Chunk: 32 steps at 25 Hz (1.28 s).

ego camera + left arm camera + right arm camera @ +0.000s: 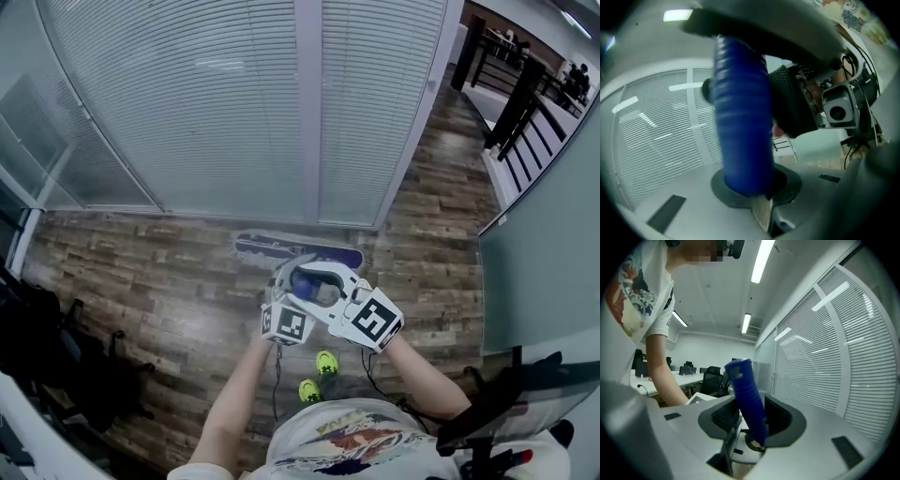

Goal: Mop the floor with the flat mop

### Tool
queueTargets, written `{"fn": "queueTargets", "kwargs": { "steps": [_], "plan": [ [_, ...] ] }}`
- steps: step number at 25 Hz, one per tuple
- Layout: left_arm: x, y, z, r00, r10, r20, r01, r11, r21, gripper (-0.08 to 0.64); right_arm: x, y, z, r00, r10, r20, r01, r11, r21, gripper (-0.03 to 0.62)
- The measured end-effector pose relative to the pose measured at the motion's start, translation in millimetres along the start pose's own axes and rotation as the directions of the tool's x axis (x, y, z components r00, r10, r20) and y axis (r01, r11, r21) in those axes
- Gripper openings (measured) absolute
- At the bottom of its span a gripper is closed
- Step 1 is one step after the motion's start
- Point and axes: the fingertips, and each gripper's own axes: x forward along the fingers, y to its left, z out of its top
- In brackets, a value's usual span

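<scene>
gripping the blue handle (740,117) of the flat mop (314,254) with both claws, ready for a stroke.
your left gripper (289,286) looks clamped on the handle, pads against the ribbed grip, though that view is blurred. just to its right, your right gripper (330,286) is closed on the same handle near its top end. the mop head (277,247) lies flat on the wood floor (159,272) ahead of you, close to the glass wall with blinds (206,103). by my reading the hold is set and the mopping proper comes next: keep both grips firm and push the head along the boards without letting it lift or twist.
</scene>
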Motion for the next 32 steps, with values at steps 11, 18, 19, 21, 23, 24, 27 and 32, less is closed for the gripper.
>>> {"fn": "queueTargets", "kwargs": {
  "steps": [11, 18, 19, 21, 23, 24, 27, 32],
  "plan": [
    [-89.3, -121.0, -1.7, 0.999, -0.019, -0.04, 0.017, 0.999, -0.036, 0.034, -63.8, 142.7, -39.6, 0.998, 0.045, -0.047, -0.044, 0.999, 0.009, 0.176],
    [-154.2, -216.2, 25.6, 0.996, 0.015, -0.083, -0.02, 0.998, -0.066, 0.034, -137.4, 241.6, -38.9, 0.993, 0.114, -0.012, -0.113, 0.993, 0.03, 0.186],
    [-161.9, -233.0, 31.1, 0.996, 0.016, -0.09, -0.021, 0.998, -0.062, 0.034, -151.9, 255.1, -38.6, 0.993, 0.118, -0.002, -0.118, 0.992, 0.035, 0.187],
    [-176.4, -269.1, 43.5, 0.994, 0.026, -0.102, -0.033, 0.998, -0.061, 0.035, -184.2, 282.6, -39.2, 0.992, 0.126, 0.01, -0.126, 0.991, 0.039, 0.189],
    [-192.2, -308.6, 56.8, 0.992, 0.054, -0.113, -0.062, 0.996, -0.069, 0.035, -220.6, 313.5, -42.5, 0.989, 0.147, 0.008, -0.147, 0.988, 0.041, 0.189],
    [-200.2, -329.9, 63.2, 0.99, 0.07, -0.121, -0.079, 0.995, -0.068, 0.035, -240.3, 329.7, -45.2, 0.987, 0.161, 0.006, -0.161, 0.986, 0.04, 0.19],
    [-226.1, -399.3, 78.2, 0.983, 0.101, -0.151, -0.111, 0.992, -0.054, 0.035, -301.3, 380.4, -53.7, 0.979, 0.204, 0.001, -0.203, 0.977, 0.057, 0.196],
    [-270.7, -461.6, 126.0, 0.977, 0.139, -0.159, -0.157, 0.982, -0.108, 0.035, -361.5, 449.7, -47.3, 0.964, 0.264, 0.016, -0.265, 0.96, 0.091, 0.207]
  ]
}}
